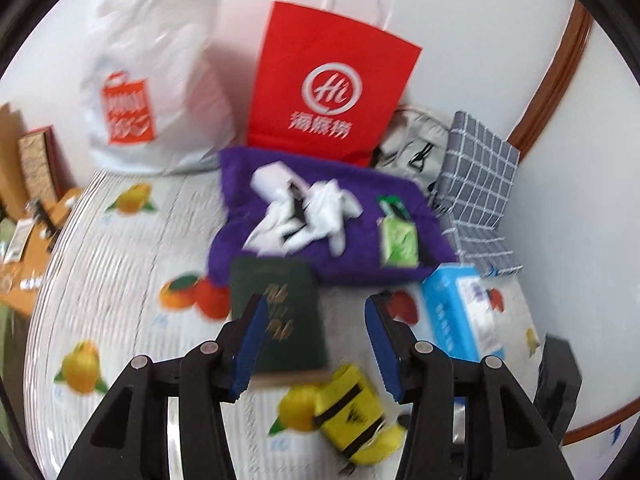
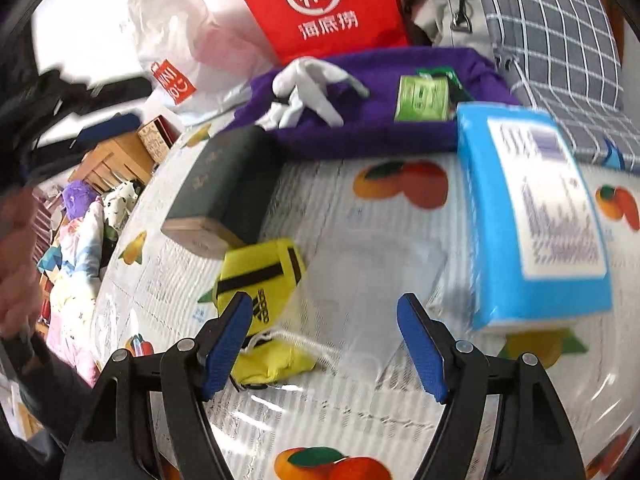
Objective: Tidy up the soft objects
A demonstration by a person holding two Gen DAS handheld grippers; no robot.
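Observation:
On the fruit-print bed sheet (image 1: 120, 280) lies a purple towel (image 1: 360, 256) with a crumpled white cloth (image 1: 308, 216) and a green packet (image 1: 398, 242) on top of it. My left gripper (image 1: 316, 304) hovers open over the near end of a dark green book (image 1: 280, 312), with nothing between its pads. A yellow drawstring pouch (image 1: 348, 412) lies just below it. My right gripper (image 2: 324, 298) is open above a clear plastic bag (image 2: 372, 276). Its left finger (image 2: 228, 344) overlaps the yellow pouch (image 2: 260, 276), and no pad presses on anything.
A blue tissue pack (image 2: 532, 216) lies at the right. Against the wall stand a red paper bag (image 1: 328, 80), a white plastic bag (image 1: 152, 80), a grey bag (image 1: 416, 144) and a checked cushion (image 1: 476, 184). A wooden bedside table (image 2: 112, 160) stands left of the bed.

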